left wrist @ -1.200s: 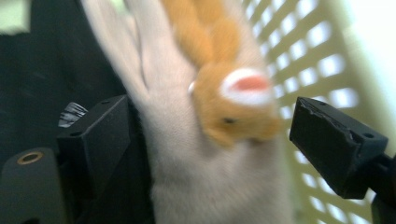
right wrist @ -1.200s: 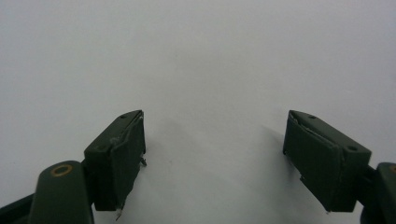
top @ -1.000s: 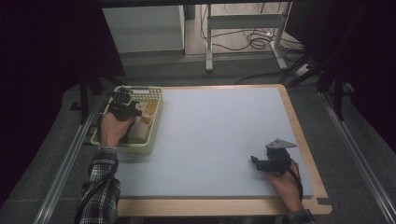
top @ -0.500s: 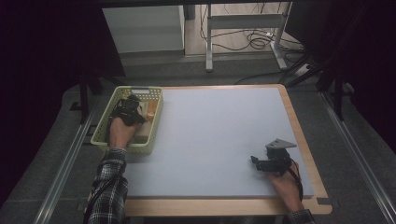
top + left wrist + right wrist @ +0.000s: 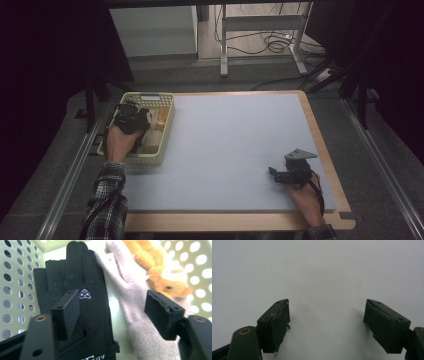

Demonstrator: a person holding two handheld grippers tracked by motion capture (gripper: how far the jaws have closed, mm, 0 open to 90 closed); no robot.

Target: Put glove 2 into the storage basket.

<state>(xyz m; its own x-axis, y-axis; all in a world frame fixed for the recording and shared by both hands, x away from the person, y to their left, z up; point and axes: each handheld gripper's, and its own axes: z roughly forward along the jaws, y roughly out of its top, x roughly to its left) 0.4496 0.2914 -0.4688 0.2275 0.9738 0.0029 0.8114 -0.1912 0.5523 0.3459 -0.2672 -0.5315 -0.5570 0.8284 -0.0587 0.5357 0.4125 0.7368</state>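
A pale green perforated basket [image 5: 166,136] stands at the table's left edge. My left gripper [image 5: 132,116] reaches down into it. A black glove [image 5: 75,275] lies under its left jaw, and a pale pink knitted glove [image 5: 130,297] runs up between the jaws. An orange plush toy [image 5: 160,277] lies beyond, by the basket wall. The left gripper [image 5: 112,307] has just been opening its jaws, and the pads press on nothing. My right gripper [image 5: 273,173] rests open on the grey mat at the front right. Nothing is between its jaws [image 5: 327,315].
A grey mat [image 5: 235,150] covers the wooden table [image 5: 320,145]. Metal rails run along both sides of the table. A white cabinet [image 5: 152,30], desk legs and cables stand on the floor beyond the far edge.
The left hand pushed a little deeper into the basket, then came back slightly toward the near side. The right gripper has kept still.
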